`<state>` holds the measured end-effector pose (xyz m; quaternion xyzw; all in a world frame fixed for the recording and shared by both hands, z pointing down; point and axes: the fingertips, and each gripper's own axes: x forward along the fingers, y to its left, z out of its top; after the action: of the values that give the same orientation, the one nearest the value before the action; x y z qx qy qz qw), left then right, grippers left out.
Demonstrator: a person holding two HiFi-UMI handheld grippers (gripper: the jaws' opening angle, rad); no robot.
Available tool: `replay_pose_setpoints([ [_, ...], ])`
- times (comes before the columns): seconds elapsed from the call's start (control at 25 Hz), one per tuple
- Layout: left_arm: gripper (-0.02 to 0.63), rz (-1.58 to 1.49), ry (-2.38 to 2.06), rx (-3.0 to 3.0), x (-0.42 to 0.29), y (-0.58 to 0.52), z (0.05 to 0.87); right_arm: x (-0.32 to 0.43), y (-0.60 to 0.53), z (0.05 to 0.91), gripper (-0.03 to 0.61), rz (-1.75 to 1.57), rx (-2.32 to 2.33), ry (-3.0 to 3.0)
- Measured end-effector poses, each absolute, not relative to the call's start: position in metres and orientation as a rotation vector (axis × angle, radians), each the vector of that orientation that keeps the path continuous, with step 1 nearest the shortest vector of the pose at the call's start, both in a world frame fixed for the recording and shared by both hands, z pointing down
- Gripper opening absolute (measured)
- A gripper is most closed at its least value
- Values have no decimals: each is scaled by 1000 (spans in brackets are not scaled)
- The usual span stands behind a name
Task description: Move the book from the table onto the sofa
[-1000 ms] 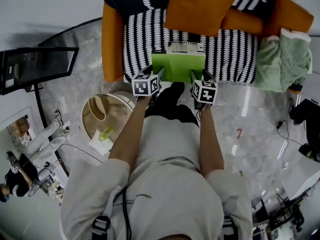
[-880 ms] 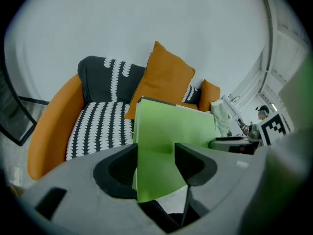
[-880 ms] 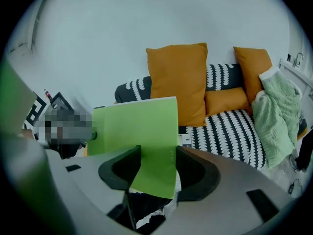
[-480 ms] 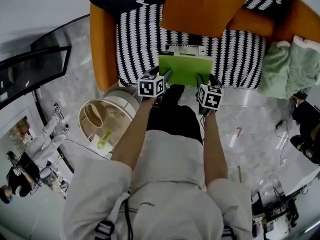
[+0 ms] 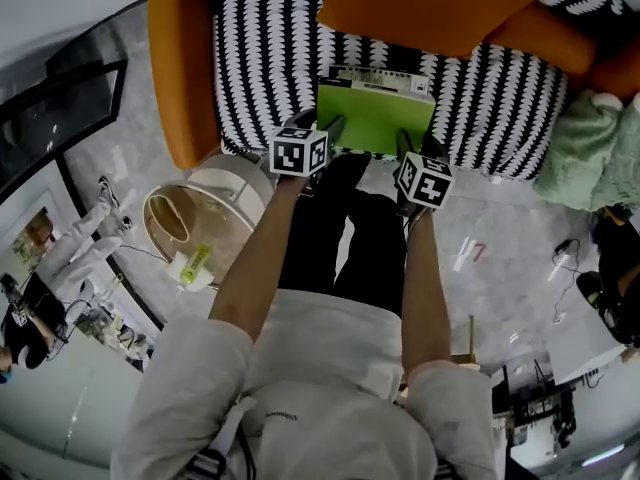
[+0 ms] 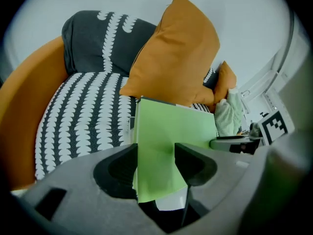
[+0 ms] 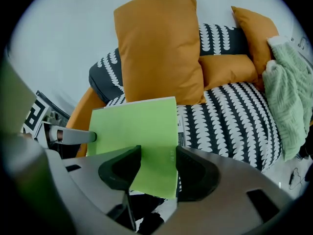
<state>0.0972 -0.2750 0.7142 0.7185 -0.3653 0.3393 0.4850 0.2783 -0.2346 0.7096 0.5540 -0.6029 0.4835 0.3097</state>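
Observation:
The book (image 5: 375, 116) has a bright green cover and white pages, and it hangs level over the front of the sofa's black-and-white patterned seat (image 5: 270, 68). My left gripper (image 5: 328, 130) is shut on the book's near left edge. My right gripper (image 5: 412, 146) is shut on its near right edge. In the left gripper view the green cover (image 6: 171, 131) runs between the two jaws of the left gripper (image 6: 155, 156). The right gripper view shows the same cover (image 7: 134, 129) clamped in the right gripper (image 7: 157, 163). Whether the book touches the seat I cannot tell.
A large orange cushion (image 5: 430, 3) leans at the back of the seat, right behind the book. The orange armrest (image 5: 175, 78) bounds the seat on the left. A green blanket (image 5: 590, 153) lies at the right end. A round pale table (image 5: 195, 228) stands on the floor at left.
Both grippers have come down and forward with the book, from above the seat's front edge to low over the seat. The sofa fills more of the head view.

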Motion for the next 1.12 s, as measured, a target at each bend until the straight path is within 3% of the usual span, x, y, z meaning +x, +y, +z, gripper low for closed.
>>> replay_pose_setpoints([
  [1.12,244,871,-874,1763,121,-288,789,306,-267,783,219,1336,1444,-1580],
])
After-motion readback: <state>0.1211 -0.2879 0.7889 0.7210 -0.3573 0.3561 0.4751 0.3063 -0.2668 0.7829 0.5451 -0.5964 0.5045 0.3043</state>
